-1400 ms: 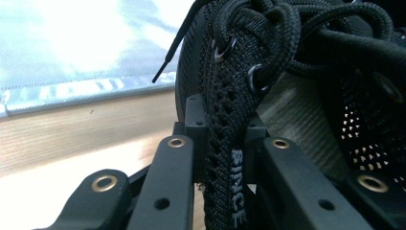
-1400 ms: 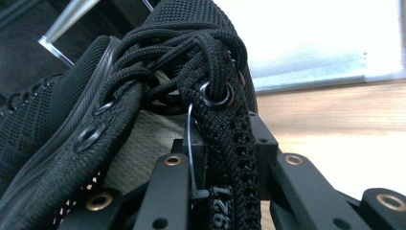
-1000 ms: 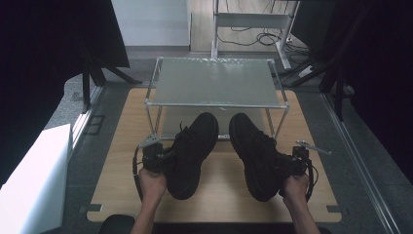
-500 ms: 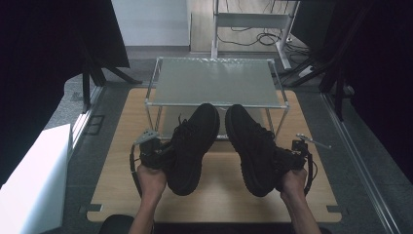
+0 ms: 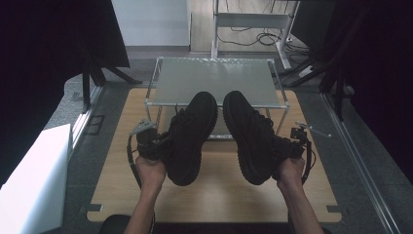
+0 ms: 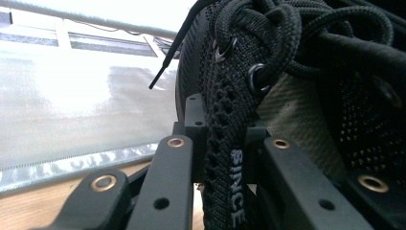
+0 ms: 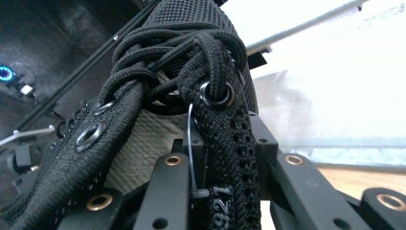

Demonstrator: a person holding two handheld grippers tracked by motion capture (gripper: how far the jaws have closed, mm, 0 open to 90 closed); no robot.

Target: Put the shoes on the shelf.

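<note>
Evidently each black sneaker hangs above the wooden surface [image 5: 219, 195], near the wire rack's [image 5: 214, 103] front edge: left gripper [image 5: 155, 144] jaws clamp the left sneaker's [image 5: 190, 139] eyelet flap, right gripper [image 5: 291, 146] jaws the right sneaker's [image 5: 251, 136], keeping soles free for shelving.

Left shoe [image 5: 189, 139] and right shoe [image 5: 250, 136]: matt black knitted cloth, rough and perforated along the eyelet strip, with braided black cord laces [image 7: 167, 62], glossy metal eyelets [image 7: 216, 94] and a coarse grey-beige woven lining [image 7: 148, 143]. Left gripper [image 6: 218, 143] and right gripper [image 7: 222, 143]: smooth matt black plastic jaws set with brass-coloured metal rivets [image 6: 175, 142]. Table [image 5: 219, 190]: pale wood-grain top, smooth and matt; rack [image 5: 214, 80]: bright metal tube frame carrying a frosted, faintly glossy shelf.
</note>
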